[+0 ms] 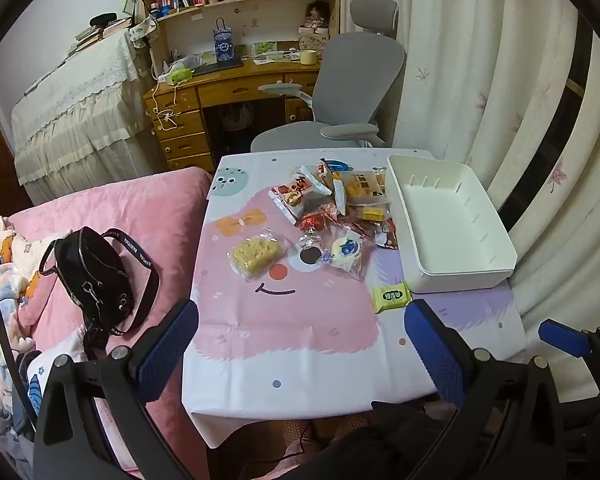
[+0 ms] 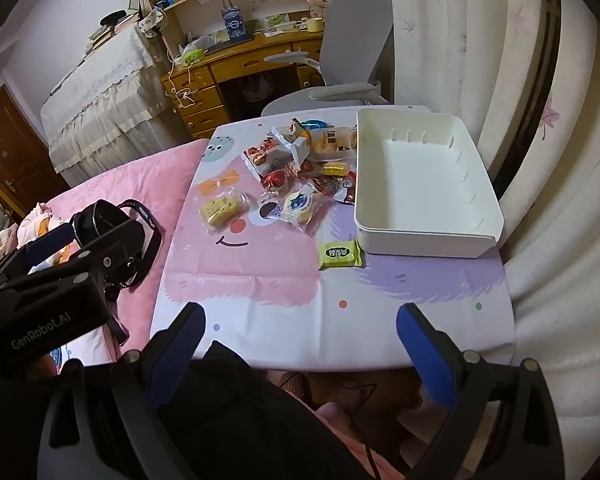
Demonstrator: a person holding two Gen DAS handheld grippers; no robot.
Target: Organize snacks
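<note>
Two hand-held grippers, left gripper (image 1: 300, 344) and right gripper (image 2: 300, 344), both spread wide, grasping nothing, hovering at the near edge of the table (image 2: 260, 320). Ahead, an empty white bin (image 2: 424, 184). Just beside the bin's near-left corner, touching or nearly so: green snack packet (image 2: 339, 254), flat, long axis left to right. Probably closer to the right gripper. Left of the bin, a loose snack pile (image 2: 300, 160).

Both wrist views look steeply down from the near edge of the table (image 1: 300, 340), facing the far desk (image 1: 236, 84); the right view sits further right. Both share the snack pile (image 2: 300, 164) and white tray (image 2: 420, 236).
</note>
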